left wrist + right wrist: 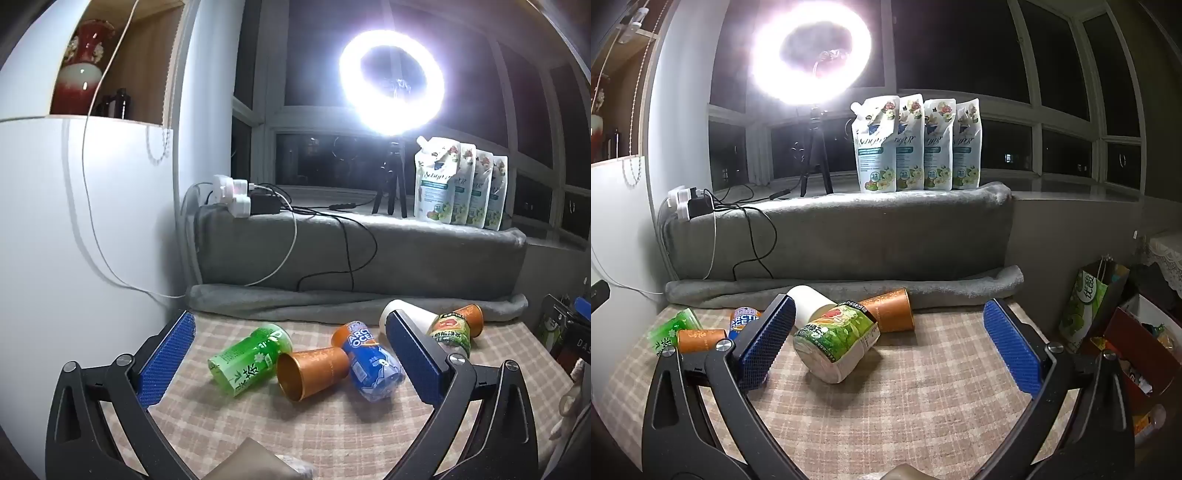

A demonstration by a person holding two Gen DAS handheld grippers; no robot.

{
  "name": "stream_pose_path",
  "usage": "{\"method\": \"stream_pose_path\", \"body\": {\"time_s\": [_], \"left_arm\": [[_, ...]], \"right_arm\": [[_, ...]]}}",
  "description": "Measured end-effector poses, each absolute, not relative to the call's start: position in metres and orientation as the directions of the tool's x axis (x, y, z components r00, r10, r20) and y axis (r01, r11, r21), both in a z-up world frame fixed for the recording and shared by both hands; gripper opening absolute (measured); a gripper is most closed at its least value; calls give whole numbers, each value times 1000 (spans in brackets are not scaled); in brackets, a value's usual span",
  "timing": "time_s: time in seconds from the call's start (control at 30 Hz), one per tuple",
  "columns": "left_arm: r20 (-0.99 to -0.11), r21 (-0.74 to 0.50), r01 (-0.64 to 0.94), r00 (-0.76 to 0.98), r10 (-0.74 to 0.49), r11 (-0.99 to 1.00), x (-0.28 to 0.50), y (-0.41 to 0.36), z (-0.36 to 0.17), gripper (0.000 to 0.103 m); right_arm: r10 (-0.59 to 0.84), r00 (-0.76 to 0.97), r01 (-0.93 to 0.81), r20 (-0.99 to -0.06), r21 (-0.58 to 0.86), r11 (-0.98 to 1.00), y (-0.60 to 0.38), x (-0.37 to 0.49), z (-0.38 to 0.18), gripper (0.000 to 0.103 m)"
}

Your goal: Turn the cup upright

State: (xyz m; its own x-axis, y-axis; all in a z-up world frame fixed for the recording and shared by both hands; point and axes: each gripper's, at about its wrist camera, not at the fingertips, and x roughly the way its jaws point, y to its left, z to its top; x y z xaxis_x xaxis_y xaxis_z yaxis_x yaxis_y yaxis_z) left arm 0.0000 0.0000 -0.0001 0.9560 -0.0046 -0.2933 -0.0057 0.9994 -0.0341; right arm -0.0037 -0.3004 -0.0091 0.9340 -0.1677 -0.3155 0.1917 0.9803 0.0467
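We hold our left gripper [291, 354] above the checked tablecloth [295, 424] with its blue-padded fingers [168, 363] spread wide apart and nothing between them. Straight ahead, inside that gap, an orange cup [312, 371] lies on its side, its open mouth turned toward us. It rests between a green tea bottle [247, 356] toward the left finger and a blue Arctic Ocean bottle [369, 360] toward the right finger, and seems to touch both.

Beyond the right finger lie a white cup [404, 314], a grapefruit green tea bottle [450, 330] and a second orange cup [471, 319], all tipped over.

Our right gripper [890, 345] is likewise spread wide and grips nothing. The grapefruit green tea bottle [836, 341] lies just ahead, nearer the left finger, with its base toward us. Behind it are the white cup [809, 304] and the second orange cup [892, 310], which lies on its side against the rolled grey towel [849, 286].

Past the towel, a ring light [809, 55] on a tripod and four detergent pouches [916, 144] stand on the blanket-covered sill.
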Motion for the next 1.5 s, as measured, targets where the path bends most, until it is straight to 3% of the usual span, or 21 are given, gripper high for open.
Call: {"method": "stream_pose_path", "body": {"time_s": [0.6, 1.5], "left_arm": [[-345, -38, -5, 939, -9, 999, 3, -2, -6, 102], [-346, -40, -9, 938, -5, 999, 4, -2, -9, 102]], "right_arm": [[-167, 932, 192, -323, 48, 980, -301, -1, -7, 103], [-170, 930, 196, -327, 46, 980, -303, 4, -8, 103]]}}
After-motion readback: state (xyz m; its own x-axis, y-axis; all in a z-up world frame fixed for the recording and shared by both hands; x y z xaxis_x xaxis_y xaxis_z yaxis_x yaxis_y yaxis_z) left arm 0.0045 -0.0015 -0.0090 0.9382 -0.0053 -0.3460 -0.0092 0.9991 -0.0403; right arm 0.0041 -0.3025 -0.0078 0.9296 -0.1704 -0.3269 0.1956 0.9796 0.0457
